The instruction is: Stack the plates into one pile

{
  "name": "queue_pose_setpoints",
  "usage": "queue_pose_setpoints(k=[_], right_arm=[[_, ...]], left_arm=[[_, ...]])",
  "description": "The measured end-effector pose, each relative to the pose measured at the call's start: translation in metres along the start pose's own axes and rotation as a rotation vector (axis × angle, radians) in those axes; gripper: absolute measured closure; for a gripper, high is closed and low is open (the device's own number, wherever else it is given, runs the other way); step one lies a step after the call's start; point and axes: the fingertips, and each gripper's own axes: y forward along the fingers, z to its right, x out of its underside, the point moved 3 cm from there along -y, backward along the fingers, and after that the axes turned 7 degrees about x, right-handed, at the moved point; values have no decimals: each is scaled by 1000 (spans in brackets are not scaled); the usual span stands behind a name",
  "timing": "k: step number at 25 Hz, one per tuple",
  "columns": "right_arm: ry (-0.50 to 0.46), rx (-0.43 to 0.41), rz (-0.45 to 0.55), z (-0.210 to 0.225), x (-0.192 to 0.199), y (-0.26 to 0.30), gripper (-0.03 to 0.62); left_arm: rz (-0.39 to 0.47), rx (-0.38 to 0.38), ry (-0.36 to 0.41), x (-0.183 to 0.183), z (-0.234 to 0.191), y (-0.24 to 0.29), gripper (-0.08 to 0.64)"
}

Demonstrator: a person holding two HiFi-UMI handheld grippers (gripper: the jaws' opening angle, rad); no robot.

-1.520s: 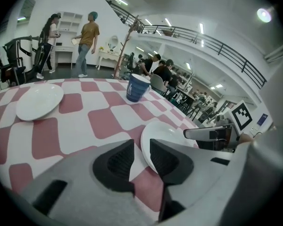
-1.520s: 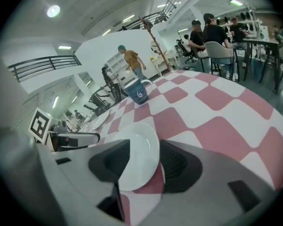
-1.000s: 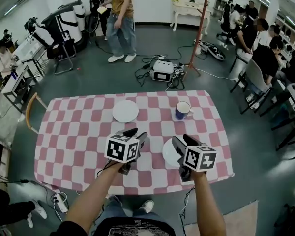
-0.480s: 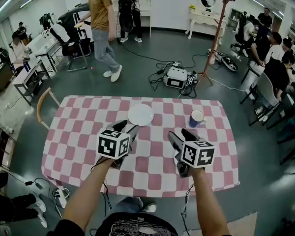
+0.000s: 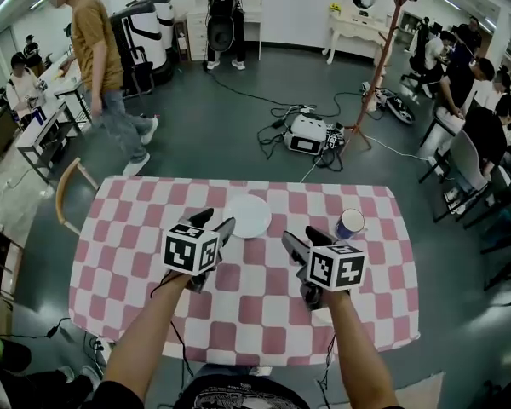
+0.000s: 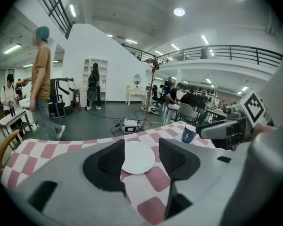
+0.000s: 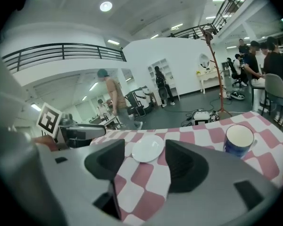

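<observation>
Over the near half of the bench (image 5: 123,258), which has a pink-and-white checked cloth: two grippers held side by side above the cloth, apart from each other, both pointing at the far edge.

Left gripper (image 5: 215,222): jaws opening, nothing between the pads. Right gripper (image 5: 302,238): jaws opening too, likewise empty.

Just past the left gripper's tips, in the far half near the middle of the far edge: one white plate (image 5: 249,215), flat on the cloth, bare, nothing touching it. Each gripper view shows it through the gap between the jaws, farther off.

Toward the far right corner: blue cup (image 5: 351,223), upright, apart from the plate.

Off the far left corner: wooden chair (image 5: 68,196). On the floor beyond the far edge: white box (image 5: 307,135) among cables, tall pole stand (image 5: 376,66). Far left: person (image 5: 102,66) in an ochre shirt, mid-stride.
</observation>
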Motion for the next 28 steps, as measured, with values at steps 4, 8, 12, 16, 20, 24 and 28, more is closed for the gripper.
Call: queue_pose_setpoints(k=[4, 8, 12, 16, 20, 24, 28], right_arm=[[23, 2, -41, 7, 0, 33, 321], [69, -12, -84, 12, 1, 71, 321], [120, -15, -154, 17, 14, 107, 321], [159, -17, -219, 21, 30, 137, 318], [181, -12, -271, 25, 43, 159, 318], [211, -8, -311, 26, 55, 172, 319], [258, -17, -335, 24, 63, 179, 319]], left_arm=[[-45, 26, -28, 8, -25, 26, 325], [-99, 68, -49, 17, -49, 54, 323], [-154, 103, -97, 30, -74, 81, 321], [-206, 148, -166, 48, -95, 108, 314], [-243, 170, -208, 61, -110, 126, 314], [-267, 206, -268, 70, -118, 138, 313], [-300, 235, -292, 78, -120, 144, 314]])
